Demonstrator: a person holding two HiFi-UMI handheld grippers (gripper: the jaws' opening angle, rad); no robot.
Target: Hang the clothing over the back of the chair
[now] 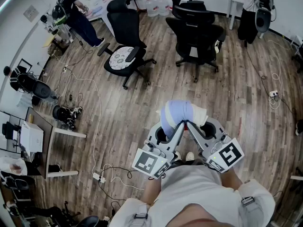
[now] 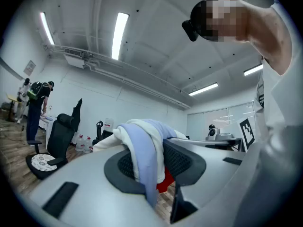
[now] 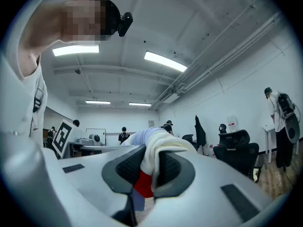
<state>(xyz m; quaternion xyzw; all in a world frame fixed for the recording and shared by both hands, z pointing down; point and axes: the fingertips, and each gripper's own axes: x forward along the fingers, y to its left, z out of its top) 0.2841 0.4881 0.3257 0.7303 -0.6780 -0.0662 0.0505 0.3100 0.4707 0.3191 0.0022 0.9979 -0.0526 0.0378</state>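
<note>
A bunched garment (image 1: 179, 112) of light blue, white and red cloth hangs in front of me above the wooden floor. Both grippers point level and meet at it. My left gripper (image 1: 176, 126) is shut on the garment (image 2: 142, 148), whose blue and white folds spill over its dark pads (image 2: 122, 167). My right gripper (image 1: 191, 126) is shut on the same garment (image 3: 150, 155), white on top and red below. Two black office chairs stand farther off: one with a patterned seat cushion (image 1: 124, 44) and one to its right (image 1: 196, 30).
Cables (image 1: 97, 122) and a power strip (image 1: 98, 177) trail over the floor at the left, beside desks with equipment (image 1: 31, 136). One person (image 1: 75, 13) stands at the far left, another (image 1: 248, 13) by a table at the far right. Water jugs (image 1: 156, 4) line the back wall.
</note>
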